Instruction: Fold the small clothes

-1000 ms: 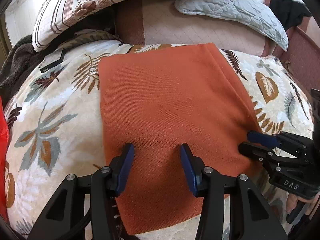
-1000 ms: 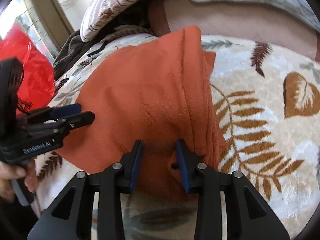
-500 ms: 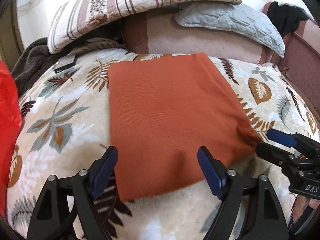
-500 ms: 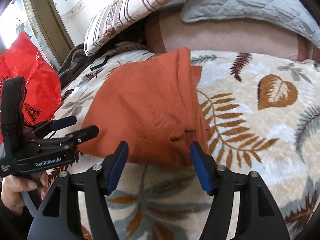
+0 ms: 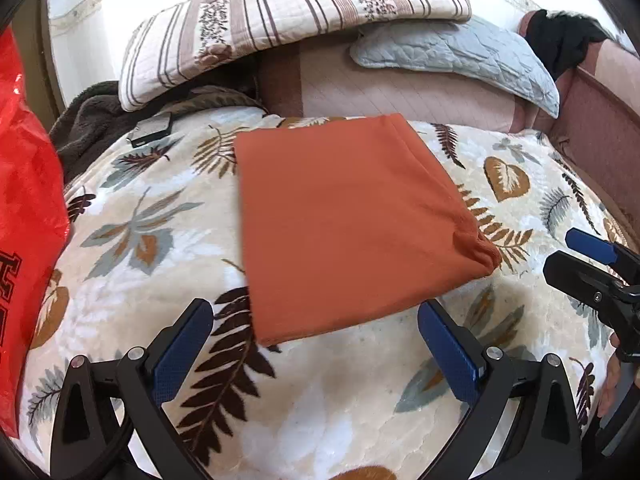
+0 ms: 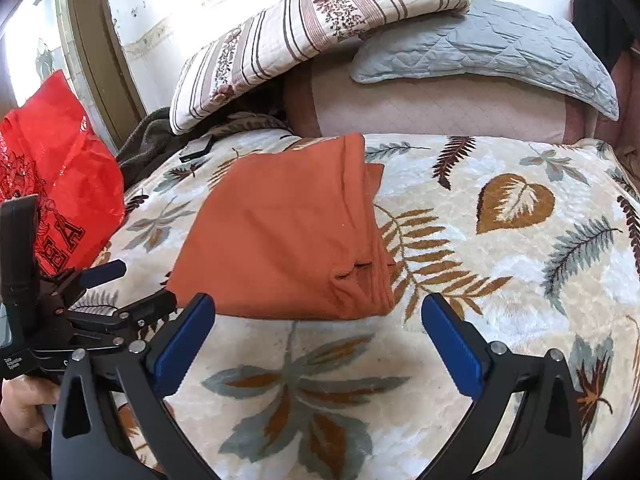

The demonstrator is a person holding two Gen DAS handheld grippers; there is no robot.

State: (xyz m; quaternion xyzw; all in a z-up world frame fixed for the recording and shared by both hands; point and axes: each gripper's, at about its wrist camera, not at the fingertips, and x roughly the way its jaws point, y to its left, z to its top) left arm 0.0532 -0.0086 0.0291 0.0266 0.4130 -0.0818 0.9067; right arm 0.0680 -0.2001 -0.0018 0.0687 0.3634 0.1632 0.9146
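Observation:
An orange garment (image 5: 344, 216) lies folded into a flat square on the leaf-print blanket (image 5: 132, 232); the right wrist view shows its stacked folded edge (image 6: 360, 280). My left gripper (image 5: 316, 344) hovers just short of the garment's near edge, its jaws still opening wide, nothing between them. My right gripper (image 6: 318, 336) hangs before the garment's near right corner, its jaws also opening, with only blanket (image 6: 304, 380) between them. Each gripper shows in the other's view: the right gripper (image 5: 580, 256) at the right edge, the left gripper (image 6: 120, 288) at the left.
A red plastic bag (image 5: 24, 200) stands at the left of the bed. A striped pillow (image 5: 288, 20), a grey-blue quilted pillow (image 5: 460, 56) and a dark blanket (image 5: 92, 120) lie at the back. A small dark flat device (image 5: 150, 130) rests near the pillows.
Both grippers let go of the orange garment, opened wide and drew back from it and upward. The garment now lies flat, free of both.

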